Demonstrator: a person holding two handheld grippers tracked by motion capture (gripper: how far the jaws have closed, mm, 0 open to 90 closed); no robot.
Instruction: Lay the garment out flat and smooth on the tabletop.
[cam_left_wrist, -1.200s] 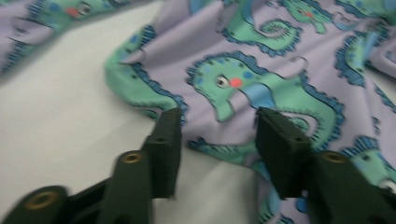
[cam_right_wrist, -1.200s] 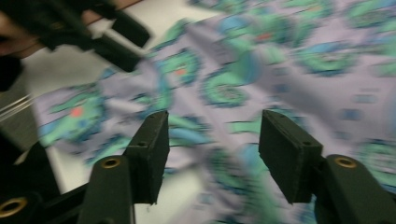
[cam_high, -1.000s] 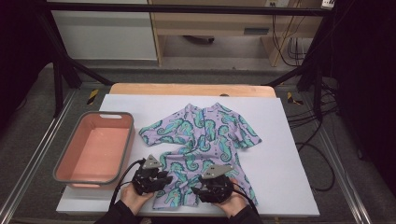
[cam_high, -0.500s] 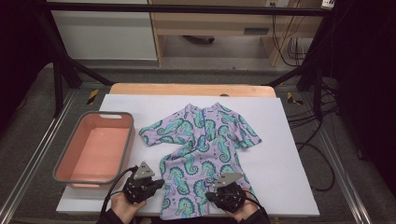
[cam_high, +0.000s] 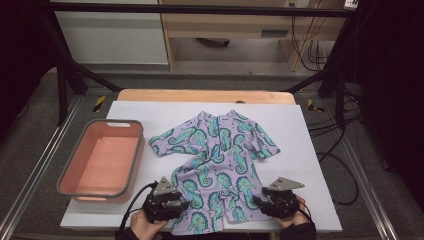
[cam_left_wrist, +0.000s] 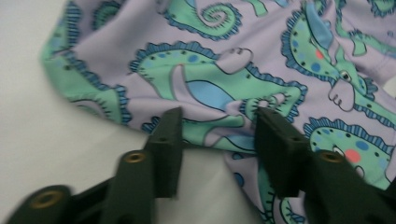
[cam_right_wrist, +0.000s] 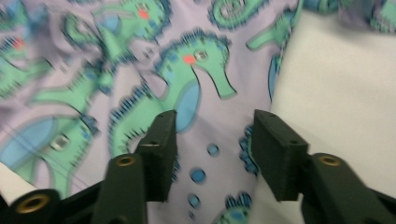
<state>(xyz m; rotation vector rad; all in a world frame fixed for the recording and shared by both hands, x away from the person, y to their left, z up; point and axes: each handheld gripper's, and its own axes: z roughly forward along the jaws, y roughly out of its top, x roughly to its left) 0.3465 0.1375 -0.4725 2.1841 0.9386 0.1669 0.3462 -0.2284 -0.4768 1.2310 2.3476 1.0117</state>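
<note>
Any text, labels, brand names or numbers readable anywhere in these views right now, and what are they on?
None can be read.
The garment carries only a seahorse print, no words.
The pink tub has no visible label.
The left gripper and the right gripper show no legible markings.
The yellow-and-black tags beside the table are too small to tell.

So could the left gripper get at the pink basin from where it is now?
Probably yes. The left gripper sits at the seahorse-print garment's lower left hem, jaws open over the cloth, and the pink basin lies just beside it, with bare white table cover between.
</note>
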